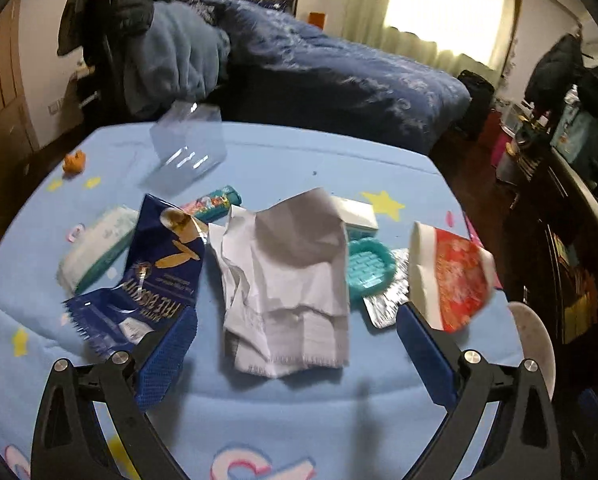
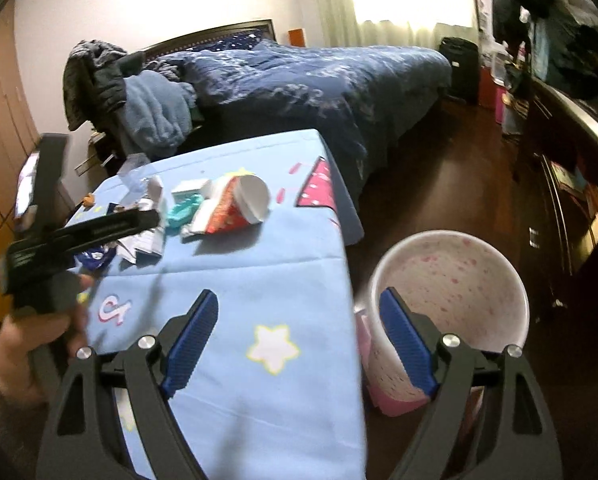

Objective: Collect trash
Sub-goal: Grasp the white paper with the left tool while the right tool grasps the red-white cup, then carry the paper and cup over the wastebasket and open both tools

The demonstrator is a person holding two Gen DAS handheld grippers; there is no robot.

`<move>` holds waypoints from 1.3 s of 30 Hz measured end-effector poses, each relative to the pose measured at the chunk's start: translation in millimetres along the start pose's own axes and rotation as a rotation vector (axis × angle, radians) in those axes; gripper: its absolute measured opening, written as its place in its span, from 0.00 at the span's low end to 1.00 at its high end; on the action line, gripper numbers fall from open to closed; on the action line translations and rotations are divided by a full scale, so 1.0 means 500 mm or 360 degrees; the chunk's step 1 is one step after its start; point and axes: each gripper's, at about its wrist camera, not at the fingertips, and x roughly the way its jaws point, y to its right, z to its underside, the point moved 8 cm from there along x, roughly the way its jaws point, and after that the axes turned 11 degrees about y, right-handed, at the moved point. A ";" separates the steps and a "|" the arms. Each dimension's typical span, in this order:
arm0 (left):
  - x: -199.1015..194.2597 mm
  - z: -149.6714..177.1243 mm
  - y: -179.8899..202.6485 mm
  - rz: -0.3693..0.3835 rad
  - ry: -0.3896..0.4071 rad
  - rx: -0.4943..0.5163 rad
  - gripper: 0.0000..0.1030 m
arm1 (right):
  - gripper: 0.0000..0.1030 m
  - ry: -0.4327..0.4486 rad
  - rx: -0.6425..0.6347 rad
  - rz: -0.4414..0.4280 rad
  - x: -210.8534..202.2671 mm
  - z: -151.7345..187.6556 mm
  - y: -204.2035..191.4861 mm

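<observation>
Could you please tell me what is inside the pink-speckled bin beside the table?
The bin shows only bare speckled wall inside; no trash is visible. Its bottom is hidden behind the near rim and the right gripper.

Light's all coming from the curtained window [image 1: 447, 8] up at 1 o'clock, totally blown out in both views. Rest of the room is dim and kinda grainy. Soft shadows fall toward 6 o'clock on the blue cloth [image 1: 299, 412]. Heavy fisheye bending, black corners, and motion blur on the hand [image 2: 31, 344] at 8 o'clock.
</observation>
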 end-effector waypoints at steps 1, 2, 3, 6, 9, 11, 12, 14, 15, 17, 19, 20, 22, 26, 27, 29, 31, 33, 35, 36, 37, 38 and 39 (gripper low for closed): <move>0.009 0.002 -0.002 -0.0005 -0.0010 -0.0006 0.96 | 0.82 0.0005 -0.0010 -0.0005 0.004 -0.005 -0.006; 0.019 0.003 -0.002 -0.0010 -0.0017 -0.0003 0.96 | 0.82 0.0006 -0.0019 -0.0007 0.009 -0.009 -0.011; 0.024 0.003 0.000 -0.0016 -0.0024 0.0001 0.96 | 0.82 0.0006 -0.0025 -0.0008 0.013 -0.009 -0.015; 0.040 0.004 -0.001 -0.0046 -0.0035 0.0028 0.77 | 0.82 -0.0001 -0.0049 -0.0008 0.037 -0.021 -0.027; 0.052 0.008 -0.005 -0.0014 -0.0069 0.0025 0.57 | 0.82 -0.0014 -0.0061 -0.0012 0.067 -0.034 -0.041; 0.046 0.007 -0.008 -0.0002 -0.0048 0.0042 0.51 | 0.82 -0.0035 -0.0058 -0.0021 0.090 -0.041 -0.049; 0.045 0.007 -0.010 0.0001 -0.0045 0.0050 0.45 | 0.82 -0.0041 -0.0058 -0.0025 0.102 -0.046 -0.055; 0.038 0.003 -0.020 0.0004 -0.0031 0.0041 0.44 | 0.82 -0.0070 -0.0071 -0.0022 0.136 -0.056 -0.069; 0.036 0.002 -0.025 0.0003 -0.0025 0.0034 0.44 | 0.82 -0.0087 -0.0082 -0.0018 0.152 -0.060 -0.077; 0.027 -0.002 -0.042 -0.0017 0.0008 0.0021 0.44 | 0.82 -0.0095 -0.0095 -0.0014 0.187 -0.072 -0.092; 0.016 -0.005 -0.055 -0.0026 0.0033 0.0006 0.44 | 0.82 -0.0130 -0.0099 0.0003 0.221 -0.076 -0.101; 0.013 -0.007 -0.060 -0.0019 0.0040 0.0000 0.44 | 0.82 -0.0156 -0.0088 0.0001 0.239 -0.077 -0.103; 0.005 -0.009 -0.067 -0.0010 0.0052 -0.0004 0.44 | 0.82 -0.0214 -0.0048 -0.0002 0.271 -0.076 -0.108; -0.003 -0.005 -0.074 0.0012 0.0054 -0.0025 0.45 | 0.85 -0.0287 -0.0004 0.0043 0.318 -0.068 -0.114; -0.004 -0.004 -0.076 0.0018 0.0052 -0.0030 0.46 | 0.85 -0.0299 -0.0003 0.0048 0.325 -0.066 -0.115; -0.005 -0.005 -0.076 0.0029 0.0049 -0.0035 0.46 | 0.85 -0.0314 -0.0014 0.0069 0.337 -0.060 -0.118; -0.007 -0.005 -0.077 0.0036 0.0049 -0.0037 0.46 | 0.68 -0.0330 -0.0015 0.0050 0.343 -0.056 -0.120; -0.008 -0.004 -0.077 0.0035 0.0051 -0.0039 0.47 | 0.67 -0.0321 -0.0035 0.0052 0.341 -0.057 -0.123; -0.010 -0.005 -0.079 0.0036 0.0052 -0.0045 0.47 | 0.66 -0.0318 -0.0035 0.0031 0.334 -0.056 -0.124; -0.011 -0.005 -0.080 0.0036 0.0052 -0.0050 0.47 | 0.66 -0.0314 -0.0032 0.0029 0.330 -0.056 -0.124; -0.013 -0.005 -0.082 0.0035 0.0054 -0.0053 0.47 | 0.66 -0.0302 -0.0029 0.0026 0.322 -0.057 -0.123; -0.016 -0.004 -0.083 0.0034 0.0057 -0.0055 0.47 | 0.66 -0.0294 -0.0026 0.0023 0.315 -0.056 -0.122; -0.019 -0.004 -0.084 0.0032 0.0060 -0.0056 0.47 | 0.66 -0.0286 -0.0014 0.0014 0.305 -0.056 -0.121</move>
